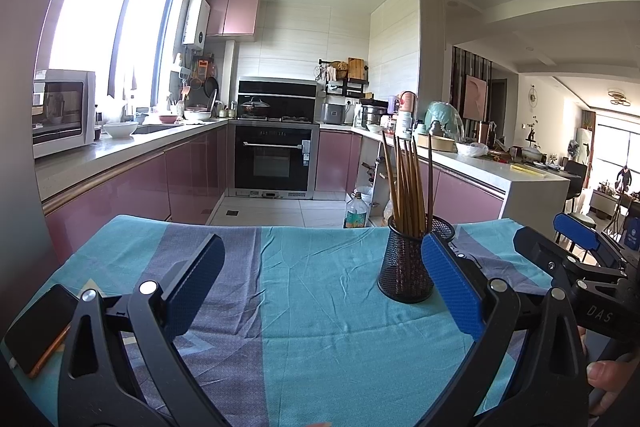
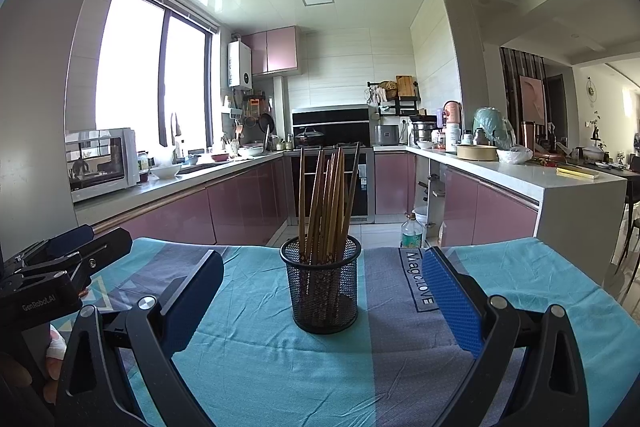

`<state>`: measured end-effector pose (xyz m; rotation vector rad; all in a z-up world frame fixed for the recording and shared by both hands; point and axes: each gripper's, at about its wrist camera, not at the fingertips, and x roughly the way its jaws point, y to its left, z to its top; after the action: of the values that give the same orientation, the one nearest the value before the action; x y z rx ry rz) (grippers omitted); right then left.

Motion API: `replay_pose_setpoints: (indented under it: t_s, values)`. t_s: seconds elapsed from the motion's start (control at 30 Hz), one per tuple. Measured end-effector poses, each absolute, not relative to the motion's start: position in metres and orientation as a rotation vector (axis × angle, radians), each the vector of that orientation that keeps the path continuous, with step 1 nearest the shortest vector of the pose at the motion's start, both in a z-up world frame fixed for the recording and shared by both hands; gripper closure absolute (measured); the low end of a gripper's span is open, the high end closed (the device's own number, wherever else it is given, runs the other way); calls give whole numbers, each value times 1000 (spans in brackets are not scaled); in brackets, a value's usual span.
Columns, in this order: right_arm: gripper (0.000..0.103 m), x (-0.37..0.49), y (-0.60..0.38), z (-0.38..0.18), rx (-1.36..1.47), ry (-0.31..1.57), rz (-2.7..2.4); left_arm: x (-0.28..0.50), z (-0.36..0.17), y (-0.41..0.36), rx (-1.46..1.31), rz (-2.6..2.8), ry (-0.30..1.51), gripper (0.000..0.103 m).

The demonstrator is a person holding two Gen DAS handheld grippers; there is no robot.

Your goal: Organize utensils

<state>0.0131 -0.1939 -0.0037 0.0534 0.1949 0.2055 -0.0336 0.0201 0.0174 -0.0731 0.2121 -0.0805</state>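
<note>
We see both claws spread wide, left gripper (image 1: 320, 291) and right gripper (image 2: 324, 295), gripping nothing; chopsticks (image 2: 328, 203) stand in the mesh cup (image 2: 324, 291) (upright) mid-table (image 2: 280, 367), nearer its far edge.

The left wrist view sits low over the teal and grey striped cloth (image 1: 304, 291), looking forward between its own two spread fingers toward the oven (image 1: 274, 157) at the far end of the kitchen; the mesh holder of chopsticks (image 1: 408, 267) stands close, right of centre; the right gripper (image 1: 576, 247) shows at the right edge. The right wrist view is set just beside it, facing the same way; the holder (image 2: 324, 291) stands near, almost centred; the left gripper (image 2: 76, 251) enters at its left edge. Both views share cloth, holder, oven and counters.
</note>
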Motion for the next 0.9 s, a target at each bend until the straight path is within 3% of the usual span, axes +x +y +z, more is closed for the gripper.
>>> replay_pose_setpoints:
  t_s: [0.9]
  values:
    - [7,15,-194,-5,55,202,203,-38,12,19,-59,-63,202,6]
